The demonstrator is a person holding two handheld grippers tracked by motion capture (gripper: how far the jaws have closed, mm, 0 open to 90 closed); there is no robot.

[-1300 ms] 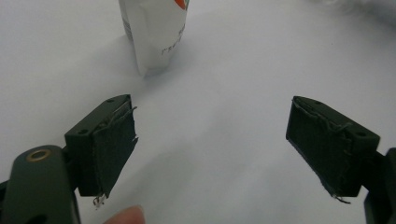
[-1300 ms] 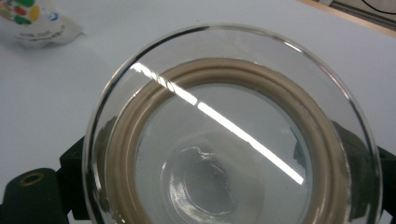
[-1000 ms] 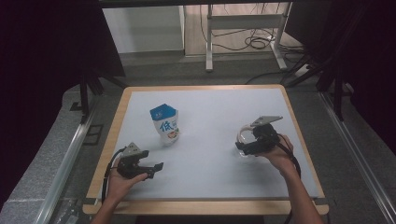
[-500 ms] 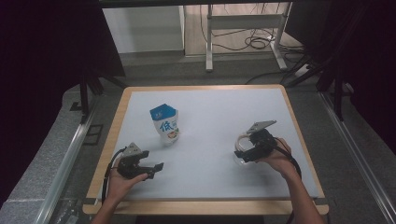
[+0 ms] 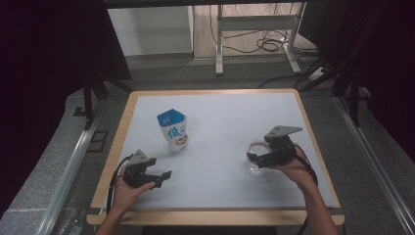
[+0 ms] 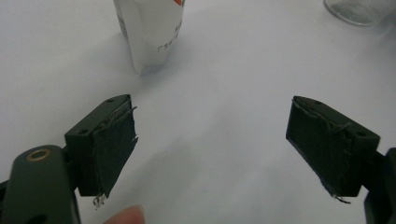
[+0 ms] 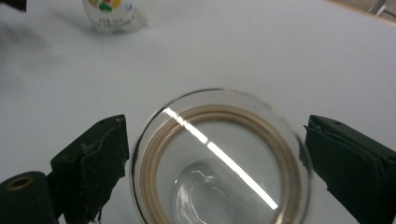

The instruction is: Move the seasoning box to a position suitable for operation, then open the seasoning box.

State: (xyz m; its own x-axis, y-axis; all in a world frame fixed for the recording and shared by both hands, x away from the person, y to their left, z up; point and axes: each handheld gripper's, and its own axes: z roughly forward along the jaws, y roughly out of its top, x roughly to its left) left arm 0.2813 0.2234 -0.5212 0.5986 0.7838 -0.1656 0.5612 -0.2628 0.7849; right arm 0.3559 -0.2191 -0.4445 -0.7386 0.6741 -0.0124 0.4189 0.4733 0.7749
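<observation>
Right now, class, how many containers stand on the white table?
2: a blue-topped pouch stands left of centre, and a clear glass jar stands at the right, between the open jaws of the right hand-held gripper.

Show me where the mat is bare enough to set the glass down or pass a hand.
Free: the middle strip between the milk pouch and the glass, and the far right corner of the table. Crowded: around the right gripper, whose open jaws flank the glass, and by the left gripper.
</observation>
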